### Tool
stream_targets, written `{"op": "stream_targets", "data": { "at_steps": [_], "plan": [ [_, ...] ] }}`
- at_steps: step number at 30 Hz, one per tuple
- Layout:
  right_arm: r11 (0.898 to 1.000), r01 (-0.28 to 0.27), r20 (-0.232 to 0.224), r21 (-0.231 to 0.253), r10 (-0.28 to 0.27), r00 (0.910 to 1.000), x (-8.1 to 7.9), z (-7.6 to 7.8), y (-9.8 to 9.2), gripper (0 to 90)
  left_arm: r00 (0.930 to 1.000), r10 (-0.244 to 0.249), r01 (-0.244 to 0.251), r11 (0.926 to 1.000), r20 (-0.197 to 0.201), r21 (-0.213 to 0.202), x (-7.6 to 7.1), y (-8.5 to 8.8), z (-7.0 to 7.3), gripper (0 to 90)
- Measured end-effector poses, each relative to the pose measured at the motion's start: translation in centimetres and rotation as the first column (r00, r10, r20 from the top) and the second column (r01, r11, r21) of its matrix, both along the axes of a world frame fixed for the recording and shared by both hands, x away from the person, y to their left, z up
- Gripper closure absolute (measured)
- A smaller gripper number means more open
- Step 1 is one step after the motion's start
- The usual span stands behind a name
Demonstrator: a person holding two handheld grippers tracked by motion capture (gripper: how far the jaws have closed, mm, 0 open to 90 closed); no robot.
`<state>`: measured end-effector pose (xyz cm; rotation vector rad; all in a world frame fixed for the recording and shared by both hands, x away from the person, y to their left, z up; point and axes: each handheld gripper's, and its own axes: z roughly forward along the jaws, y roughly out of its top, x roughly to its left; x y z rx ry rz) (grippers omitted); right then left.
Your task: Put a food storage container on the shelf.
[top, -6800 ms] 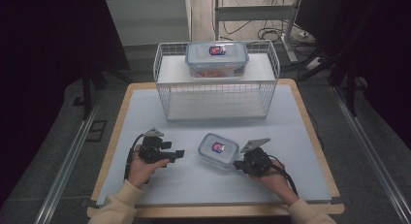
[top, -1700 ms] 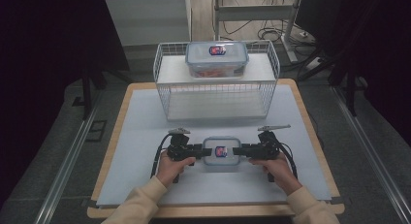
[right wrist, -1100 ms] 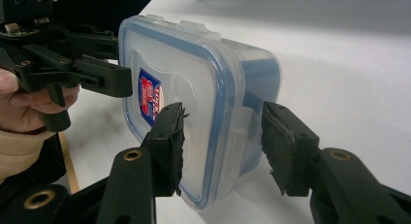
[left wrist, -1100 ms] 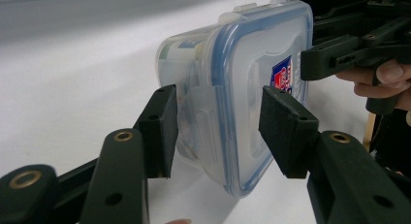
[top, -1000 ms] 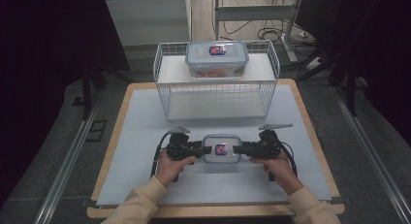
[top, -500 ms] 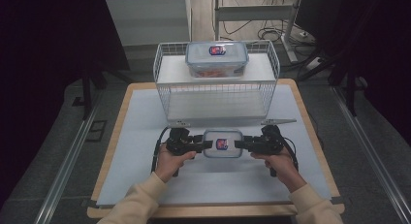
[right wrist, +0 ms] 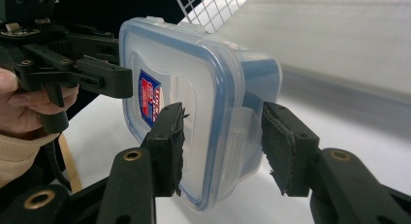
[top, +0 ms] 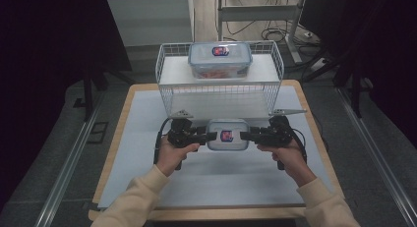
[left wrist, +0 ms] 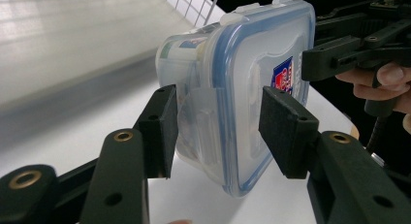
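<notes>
1. A clear plastic food container with a blue-rimmed snap lid and a red and blue label [top: 226, 134] is held between two hand-held grippers, in front of the person, above the near middle of the worktop [top: 147, 153].
2. The left hand-held gripper [top: 212, 136] is clamped on the container's left end; in the left gripper view its black pads press on the lid and the underside, over a side latch.
3. The right hand-held gripper [top: 244, 135] is clamped on the container's right end in the same way.
4. Both grippers point inward, toward each other, level with the worktop.
5. Beyond the container stands a white wire basket rack [top: 220, 94], at the far middle of the worktop.
6. On top of the rack sits a second clear lidded container [top: 220, 60], well apart from the held one.
</notes>
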<state>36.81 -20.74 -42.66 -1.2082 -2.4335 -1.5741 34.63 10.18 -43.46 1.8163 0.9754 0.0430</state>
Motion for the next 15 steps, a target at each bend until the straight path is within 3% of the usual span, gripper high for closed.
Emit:
{"op": "stream_targets", "data": {
  "at_steps": [15],
  "plan": [
    [1.000, 0.003, 0.052, -0.007, -0.002, 0.9986, 0.9, 4.4, 0.5, 51.7, 0.9987, 0.001, 0.000, 0.9999, 0.050, -0.010, 1.2, 0.4, 4.1, 49.8]
  ]
}}
